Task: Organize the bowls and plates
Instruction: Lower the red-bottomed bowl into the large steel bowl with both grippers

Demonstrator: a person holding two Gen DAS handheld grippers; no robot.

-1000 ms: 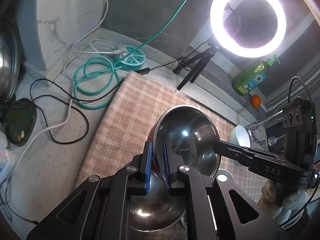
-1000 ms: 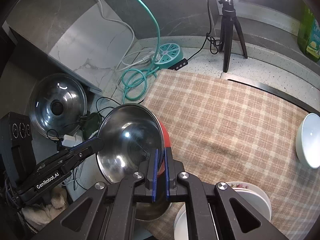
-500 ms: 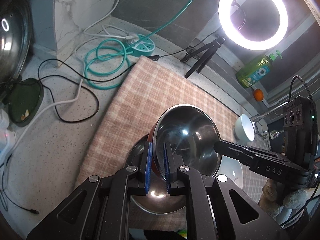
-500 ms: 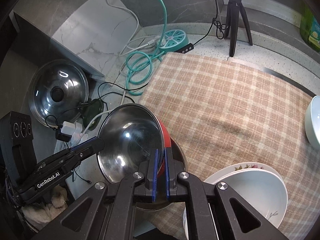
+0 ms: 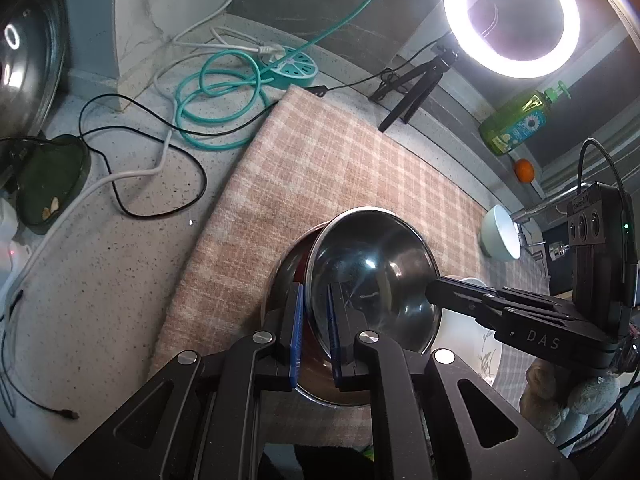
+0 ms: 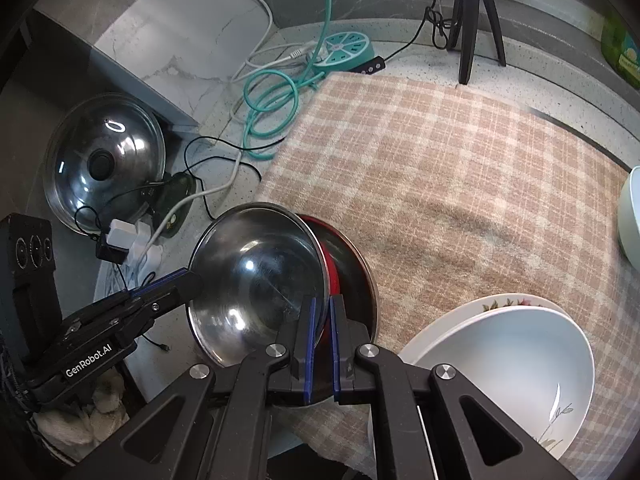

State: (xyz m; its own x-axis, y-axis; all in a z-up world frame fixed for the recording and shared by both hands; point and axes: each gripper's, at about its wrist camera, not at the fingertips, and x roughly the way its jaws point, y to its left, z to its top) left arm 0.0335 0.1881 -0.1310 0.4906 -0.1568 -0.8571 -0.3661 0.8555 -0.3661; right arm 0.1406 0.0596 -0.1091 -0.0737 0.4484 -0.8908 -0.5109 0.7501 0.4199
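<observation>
Step in hand, as I judge: lower steel bowl into larger steel bowl on checked cloth over desk. Keep both sides level, centre it, then release together.

Left gripper and right gripper: jaws narrow, each pinching opposite rim.

Bowl shiny inside, red outside, tilted, just above lower bowl.

Home kitchen here: speckled stone counter, dish soap bottle behind the checked cloth, pot lid left of it, bowls stacked on it.
</observation>
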